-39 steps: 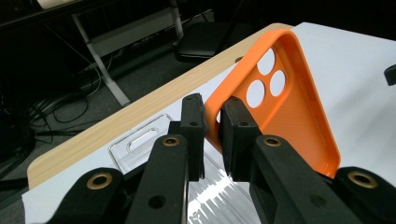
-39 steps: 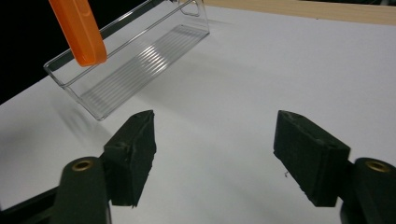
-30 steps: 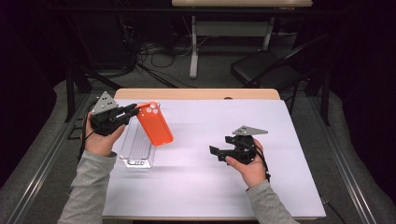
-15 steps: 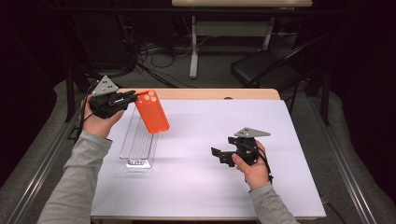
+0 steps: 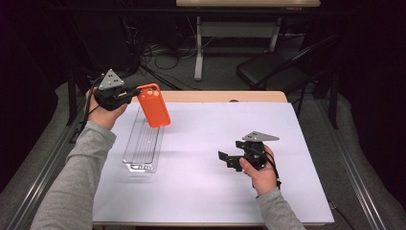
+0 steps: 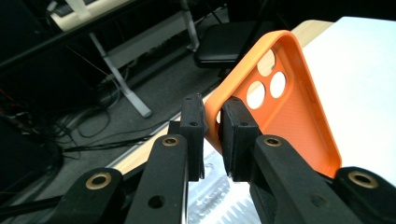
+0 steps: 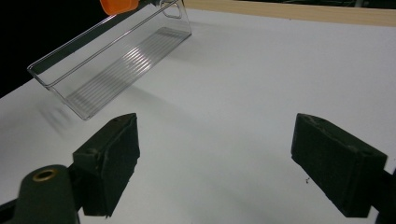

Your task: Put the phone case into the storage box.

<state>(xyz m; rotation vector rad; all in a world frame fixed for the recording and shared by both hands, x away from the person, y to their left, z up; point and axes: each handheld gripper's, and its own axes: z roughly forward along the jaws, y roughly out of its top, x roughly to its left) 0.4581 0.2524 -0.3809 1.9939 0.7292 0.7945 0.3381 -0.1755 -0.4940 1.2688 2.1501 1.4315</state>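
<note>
Left gripper view shows fingers [image 6: 236, 135] pinching phone case [image 6: 289, 107] rim.

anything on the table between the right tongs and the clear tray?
Nothing. In the right gripper view, bare white table runs from the open right tongs to the clear tray; the high view agrees.

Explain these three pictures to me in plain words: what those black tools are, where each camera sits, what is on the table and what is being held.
A person holds a two-jaw hand tool in each hand. The high view looks down from above the table. The two others come from cameras riding on each tool, looking along its black jaws. The left gripper is clamped on the edge of an orange phone case, held in the air above a clear plastic tray, which lies on the white surface. The right gripper is open, holding nothing, low over the table.
</note>
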